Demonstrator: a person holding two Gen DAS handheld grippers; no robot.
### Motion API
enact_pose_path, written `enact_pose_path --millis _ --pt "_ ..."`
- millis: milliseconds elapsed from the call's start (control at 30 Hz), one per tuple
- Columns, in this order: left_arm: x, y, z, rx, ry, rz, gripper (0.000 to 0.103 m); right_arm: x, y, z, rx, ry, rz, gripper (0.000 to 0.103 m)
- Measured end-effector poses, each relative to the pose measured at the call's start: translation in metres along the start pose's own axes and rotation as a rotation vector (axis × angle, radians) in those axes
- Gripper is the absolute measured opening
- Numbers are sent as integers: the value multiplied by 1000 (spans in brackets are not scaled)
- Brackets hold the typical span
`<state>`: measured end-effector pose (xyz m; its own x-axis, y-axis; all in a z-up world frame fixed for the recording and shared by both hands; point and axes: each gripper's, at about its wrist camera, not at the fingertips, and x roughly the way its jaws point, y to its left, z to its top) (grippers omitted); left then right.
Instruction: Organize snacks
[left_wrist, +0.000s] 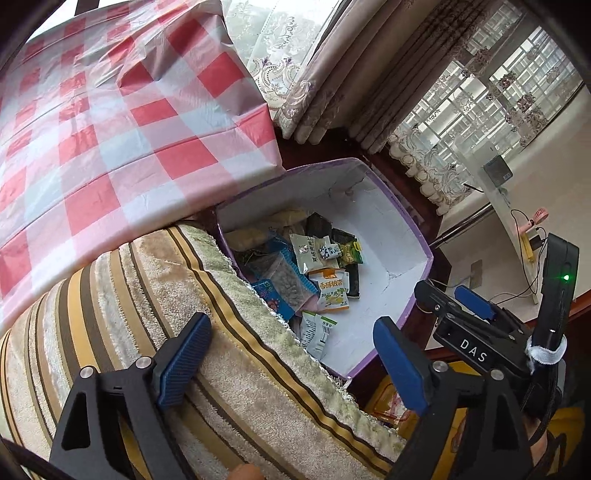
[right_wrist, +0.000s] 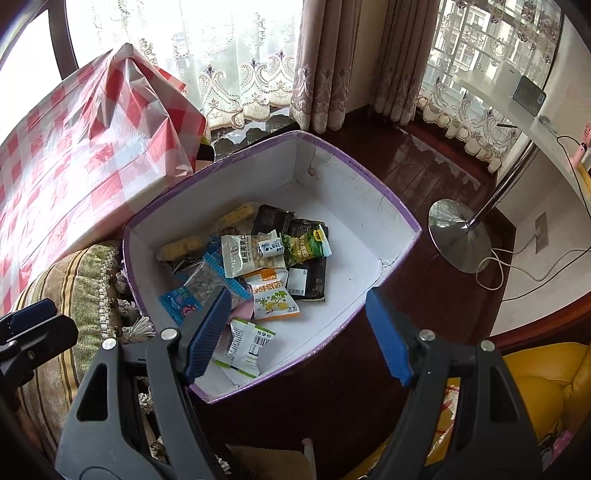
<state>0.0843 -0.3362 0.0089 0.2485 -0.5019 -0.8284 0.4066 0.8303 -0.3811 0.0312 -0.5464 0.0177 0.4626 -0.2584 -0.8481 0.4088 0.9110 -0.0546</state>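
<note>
We look down along two handheld grippers at a purple-sided cardboard box with a white inside (right_wrist: 391, 236), which stands on a dark wooden floor (right_wrist: 424, 173) beside a seat draped in a striped, tasselled plush cover (left_wrist: 155, 302). A table under a red-and-white checked plastic cloth (left_wrist: 110, 122) rises just behind the seat.

The snacks, the things we are organizing, lie in a loose heap of small packets (right_wrist: 258, 266) on the box floor, crowded toward the wall nearest the seat. Among them we make out a white packet of pale nuts (right_wrist: 243, 254), an orange-and-white packet printed with a yellow fruit (right_wrist: 275, 295), a green-and-black packet (right_wrist: 306, 245) and a white sachet with a barcode (right_wrist: 247, 345) lying nearest us. The far half of the box floor is bare.

Our left gripper (left_wrist: 291, 365) hangs over the edge of the seat cover with its blue ribbed pads spread wide and nothing between them. Our right gripper (right_wrist: 299, 328) hangs above the near end of the box, its pads also parted and empty.

We judge these risks. The packets overlap, so a closing grip could catch two at once or crush a soft one. The box walls look light, so a finger that catches the near rim could shove or tip the box. The two tools sit close together, so reaching in with both could make them collide.
</note>
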Motion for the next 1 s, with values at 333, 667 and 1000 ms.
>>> enact_pose_path --millis 333,667,1000 --pt "11 -3 7 -2 20 2 102 5 -2 5 -1 -2 -8 78" --pt "13 -4 7 3 17 8 103 6 -1 5 -4 2 -3 78" --pt "13 -4 7 2 16 7 103 6 -2 7 -4 2 -2 78"
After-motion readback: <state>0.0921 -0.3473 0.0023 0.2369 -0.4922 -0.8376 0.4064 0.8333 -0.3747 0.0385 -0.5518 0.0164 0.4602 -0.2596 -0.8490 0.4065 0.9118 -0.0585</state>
